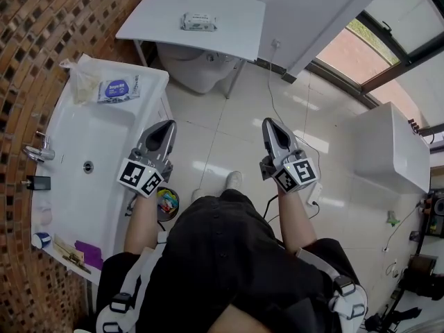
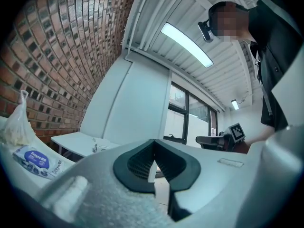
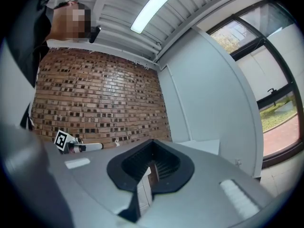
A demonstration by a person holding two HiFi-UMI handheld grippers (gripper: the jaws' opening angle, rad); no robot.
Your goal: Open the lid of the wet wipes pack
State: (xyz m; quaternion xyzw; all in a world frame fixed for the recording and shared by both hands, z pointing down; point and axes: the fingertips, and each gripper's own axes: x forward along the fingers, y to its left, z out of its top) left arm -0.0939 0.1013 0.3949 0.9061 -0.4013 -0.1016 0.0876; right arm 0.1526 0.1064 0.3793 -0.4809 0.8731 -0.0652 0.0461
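- Plainly, the white table (image 1: 236, 19) stands well ahead of the person, with the wet wipes pack (image 1: 198, 21) lying flat on it.
- A blue-labelled pack (image 1: 118, 89) sits on the basin (image 1: 104, 144) corner.
- The left gripper (image 1: 167, 125) and right gripper (image 1: 268, 123) have jaws pressed together, holding nothing.
- Best, I'd say: step close, part the jaws, steady the pack, then catch the lid's edge.

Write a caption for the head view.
Left gripper and right gripper, both shut and empty, point toward a wet wipes pack on the white table.
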